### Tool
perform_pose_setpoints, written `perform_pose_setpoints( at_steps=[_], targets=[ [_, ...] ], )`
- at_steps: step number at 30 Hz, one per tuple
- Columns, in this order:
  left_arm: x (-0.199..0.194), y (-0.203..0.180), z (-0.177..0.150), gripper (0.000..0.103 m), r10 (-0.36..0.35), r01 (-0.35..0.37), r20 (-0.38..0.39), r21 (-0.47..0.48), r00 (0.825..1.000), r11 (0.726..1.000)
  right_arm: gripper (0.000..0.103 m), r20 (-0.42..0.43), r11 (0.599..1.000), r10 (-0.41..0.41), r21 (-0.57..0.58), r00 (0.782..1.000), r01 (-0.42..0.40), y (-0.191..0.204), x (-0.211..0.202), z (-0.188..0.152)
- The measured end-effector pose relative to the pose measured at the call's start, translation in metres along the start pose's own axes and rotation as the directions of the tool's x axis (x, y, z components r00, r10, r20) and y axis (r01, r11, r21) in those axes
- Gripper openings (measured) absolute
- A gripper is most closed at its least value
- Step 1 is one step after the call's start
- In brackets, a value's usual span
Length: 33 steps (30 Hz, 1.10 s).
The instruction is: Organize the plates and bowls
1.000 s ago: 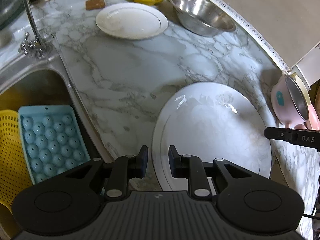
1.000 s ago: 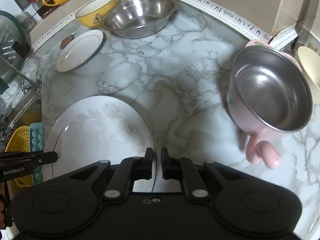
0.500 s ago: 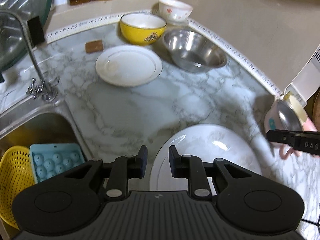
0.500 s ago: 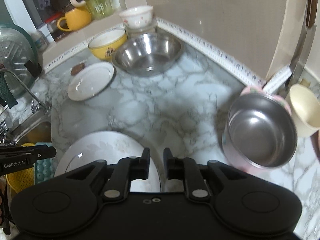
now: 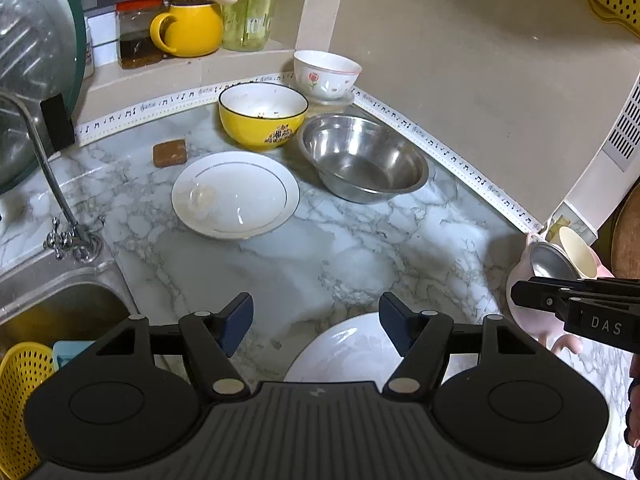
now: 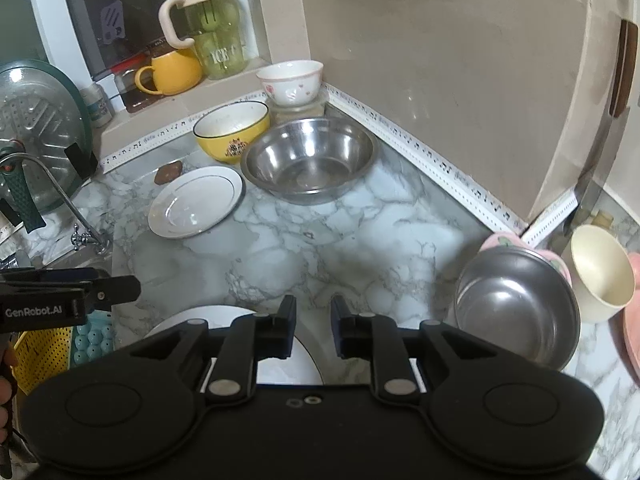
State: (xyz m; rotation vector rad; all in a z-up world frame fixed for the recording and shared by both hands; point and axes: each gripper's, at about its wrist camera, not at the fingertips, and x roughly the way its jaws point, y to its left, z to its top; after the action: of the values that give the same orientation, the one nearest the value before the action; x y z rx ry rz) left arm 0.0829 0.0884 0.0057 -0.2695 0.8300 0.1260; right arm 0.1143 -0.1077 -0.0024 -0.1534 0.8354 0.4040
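The left gripper [image 5: 316, 330] is seen with its jaws spread wide and nothing between them; they have just been opening. The right gripper [image 6: 313, 332] has also just been opening, though only a narrow gap is shown, and nothing is gripped there either.

A marble-patterned countertop [image 5: 344, 248], white veined with grey and glossy, is bounded by a plain beige wall [image 5: 460, 40] and edged with white tape printed with music notes. A steel sink [image 5: 52, 300] with a curved tap is set into it at the left.

A large white plate [image 5: 348, 352], smooth and round, is seen flat on the counter just below both grippers, partly hidden by them. Further back, a wide stainless steel bowl [image 5: 362, 158] is placed beside a smaller white plate [image 5: 236, 194] rimmed with a thin dark line. Behind these, a yellow ceramic bowl [image 5: 262, 116] with a dark rim is set, and a small white bowl [image 5: 326, 74] printed with flowers is perched on a clear lid in the corner. At the right, a pink pot with a steel lining [image 6: 516, 308] is found next to a cream cup [image 6: 600, 276]. A small brown block [image 5: 169, 153] lies near the yellow bowl. On the ledge, a yellow mug [image 5: 188, 30] and a green jar [image 6: 218, 40] are kept.
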Motion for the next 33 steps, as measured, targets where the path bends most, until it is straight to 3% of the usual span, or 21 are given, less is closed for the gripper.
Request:
perform_pose_setpoints(
  at_steps=[1, 3, 4, 5, 7, 16, 26, 33],
  targets=[
    [0.0, 0.0, 0.001, 0.069, 0.001, -0.001, 0.005, 0.004, 1.0, 1.0, 0.023, 0.006, 1.0, -0.003, -0.004, 1.0, 0.003, 0.002, 0.0, 0.001],
    [0.0, 0.001, 0.003, 0.07, 0.003, -0.004, 0.016, 0.011, 1.0, 1.0, 0.041, 0.022, 1.0, 0.003, -0.007, 1.0, -0.003, 0.003, -0.001, 0.003],
    [0.0, 0.002, 0.004, 0.073, 0.004, -0.004, 0.021, 0.012, 1.0, 1.0, 0.065, 0.039, 1.0, -0.001, -0.006, 0.999, 0.002, 0.004, -0.002, 0.004],
    [0.0, 0.003, 0.005, 0.075, 0.002, -0.002, 0.026, 0.01, 1.0, 1.0, 0.08, 0.059, 1.0, -0.007, -0.01, 0.998, 0.007, 0.005, -0.004, 0.005],
    [0.001, 0.006, 0.008, 0.076, -0.004, 0.003, 0.037, 0.009, 0.999, 1.0, 0.083, 0.1, 0.999, -0.015, -0.038, 0.995, 0.019, 0.009, -0.006, 0.006],
    [0.012, 0.028, 0.026, 0.079, 0.027, -0.027, 0.079, 0.006, 0.997, 1.0, 0.099, 0.1, 0.999, 0.006, -0.039, 0.995, -0.002, 0.021, 0.007, 0.025],
    [0.035, 0.063, 0.055, 0.079, 0.045, -0.044, 0.071, -0.02, 0.996, 0.999, 0.1, 0.055, 1.0, 0.029, 0.002, 0.998, -0.029, 0.033, 0.037, 0.044],
    [0.063, 0.092, 0.084, 0.079, 0.051, -0.051, -0.004, -0.089, 0.999, 0.995, 0.099, -0.004, 0.998, 0.044, 0.036, 0.999, -0.044, 0.042, 0.071, 0.059]
  ],
)
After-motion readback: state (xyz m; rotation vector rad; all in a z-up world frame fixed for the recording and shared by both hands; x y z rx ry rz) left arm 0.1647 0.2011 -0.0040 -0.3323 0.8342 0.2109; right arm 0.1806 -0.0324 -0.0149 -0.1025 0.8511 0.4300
